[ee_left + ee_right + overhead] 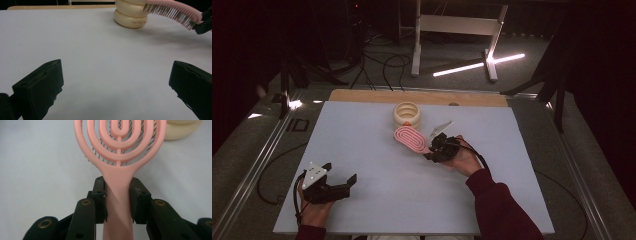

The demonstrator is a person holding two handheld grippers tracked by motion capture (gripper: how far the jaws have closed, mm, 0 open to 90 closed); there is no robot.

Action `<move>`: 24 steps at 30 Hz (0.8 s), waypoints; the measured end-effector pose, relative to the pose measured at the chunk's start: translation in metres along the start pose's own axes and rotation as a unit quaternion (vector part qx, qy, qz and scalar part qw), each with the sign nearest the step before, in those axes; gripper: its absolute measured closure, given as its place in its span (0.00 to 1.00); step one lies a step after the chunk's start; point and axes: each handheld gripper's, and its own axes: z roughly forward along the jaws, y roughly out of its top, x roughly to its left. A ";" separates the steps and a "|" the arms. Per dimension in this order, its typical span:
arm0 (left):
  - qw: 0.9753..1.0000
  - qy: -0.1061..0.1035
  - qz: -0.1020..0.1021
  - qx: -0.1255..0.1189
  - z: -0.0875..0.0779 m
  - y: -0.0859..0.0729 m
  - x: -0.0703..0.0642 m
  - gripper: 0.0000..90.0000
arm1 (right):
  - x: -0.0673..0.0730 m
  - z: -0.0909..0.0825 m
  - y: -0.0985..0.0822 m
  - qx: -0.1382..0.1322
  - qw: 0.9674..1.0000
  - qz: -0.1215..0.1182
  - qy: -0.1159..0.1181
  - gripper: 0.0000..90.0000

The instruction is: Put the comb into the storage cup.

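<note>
My right gripper (435, 148) is clamped on the handle of the pink hairbrush (411, 139), one black jaw pressed to each side of the handle just below where it widens into the head. In the right gripper view the hairbrush (119, 157) runs straight up from between my jaws, its head an open pattern of nested pink loops with dark bristles showing through the gaps. From the high view the brush lies over the middle of the light blue table (372, 150), head pointing away from my hand toward the cream ribbed holder (406, 114), which stands near the far edge. The left gripper view shows the hairbrush (172, 11) raised off the surface, bristles facing down, its tip just over the cream holder (131, 16), with its shadow on the table below.

My left gripper (332, 182) sits at the near left corner of the table, well apart from the brush. Its jaws stand wide apart with nothing between them, only bare table surface (100, 62) ahead
</note>
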 end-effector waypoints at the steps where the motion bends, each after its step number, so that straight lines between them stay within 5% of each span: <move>1: 1.000 0.000 0.000 0.000 0.000 0.000 0.000 0.00 | 0.001 -0.002 -0.001 -0.003 1.000 -0.005 0.000 0.78; 13: 1.000 -0.001 -0.004 0.000 0.001 0.002 -0.003 0.00 | 0.010 -0.026 -0.009 -0.041 0.999 -0.011 -0.009 0.78; 24: 1.000 0.010 0.018 0.000 0.000 0.030 -0.015 0.02 | 0.011 -0.047 -0.023 -0.088 0.995 0.017 -0.039 0.78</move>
